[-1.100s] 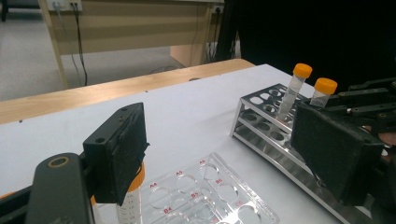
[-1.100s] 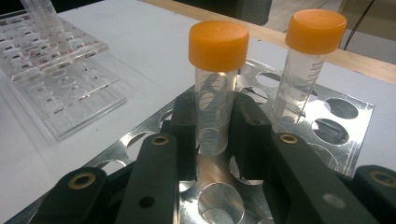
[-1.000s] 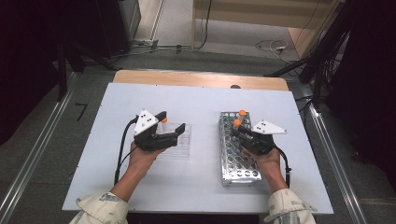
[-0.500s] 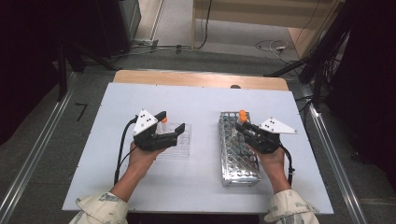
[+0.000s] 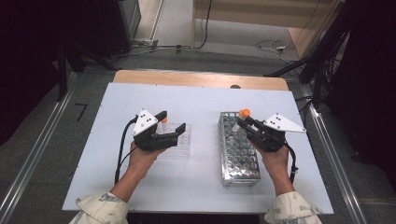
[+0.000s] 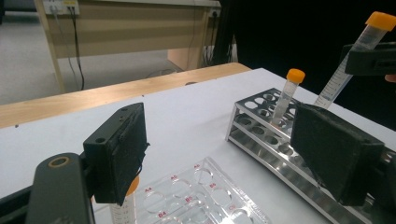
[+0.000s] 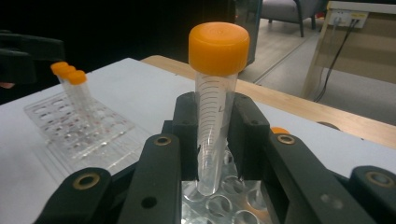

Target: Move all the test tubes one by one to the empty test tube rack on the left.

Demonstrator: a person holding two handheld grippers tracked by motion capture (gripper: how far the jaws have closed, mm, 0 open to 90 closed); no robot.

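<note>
Since a second ago the right gripper (image 7: 212,154), fingers clamped on an orange-capped tube (image 7: 215,107), has lifted it above the metal rack (image 5: 238,149), so it looks ready for transfer.

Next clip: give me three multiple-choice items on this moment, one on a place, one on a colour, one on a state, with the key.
1. Where is the metal rack?
A. On the white table, at the person's right
B. On the floor
C. On top of the clear rack

2. What colour is the cap on the held tube?
A. Blue
B. Orange
C. White

3. How are the right gripper and its jaws?
A. Wide open with nothing between them
B. Shut on the tube
C. Shut on a cable

Key:
1 A, the high view shows it on the table, across from the clear rack.
2 B, the cap is orange in the right gripper view.
3 B, both pads press the tube's sides above the metal rack.
</note>
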